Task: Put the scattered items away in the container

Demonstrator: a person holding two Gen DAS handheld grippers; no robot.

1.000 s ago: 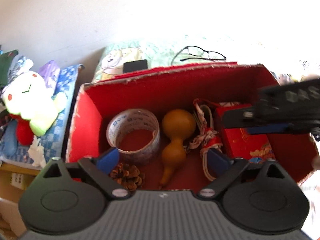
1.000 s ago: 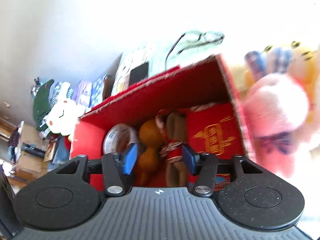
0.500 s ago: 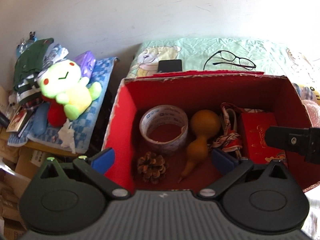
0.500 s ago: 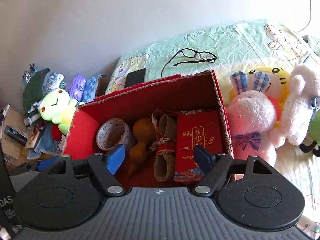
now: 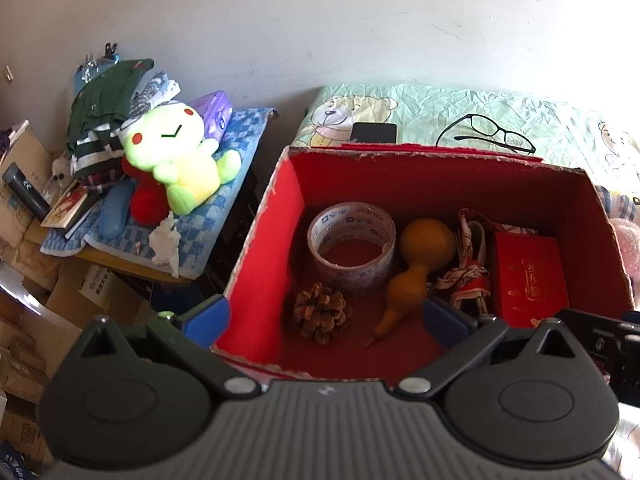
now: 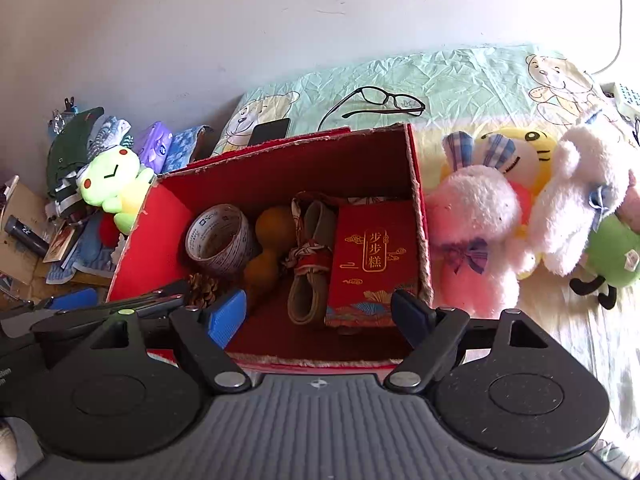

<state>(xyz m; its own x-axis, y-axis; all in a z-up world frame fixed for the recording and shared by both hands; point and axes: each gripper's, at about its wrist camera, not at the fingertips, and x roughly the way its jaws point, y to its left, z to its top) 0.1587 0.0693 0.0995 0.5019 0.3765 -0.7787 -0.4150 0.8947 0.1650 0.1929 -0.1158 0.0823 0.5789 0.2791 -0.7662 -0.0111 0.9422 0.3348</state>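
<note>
Red box (image 5: 256, 264) holds one tape roll (image 5: 351, 245), one gourd (image 5: 416, 264).

Pinecone (image 6: 203, 289) half behind left tongs (image 6: 120, 302); tape's (image 6: 219, 239) print illegible.

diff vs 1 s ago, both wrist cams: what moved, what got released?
Both grippers pulled up and back from the red cardboard box. The right gripper let go of the folded strap bundle with red wrap; its jaws are opening, nothing between them. The left gripper opened slightly, holding nothing. Tape roll, orange gourd, pine cone and red gift packet stayed put.
</note>
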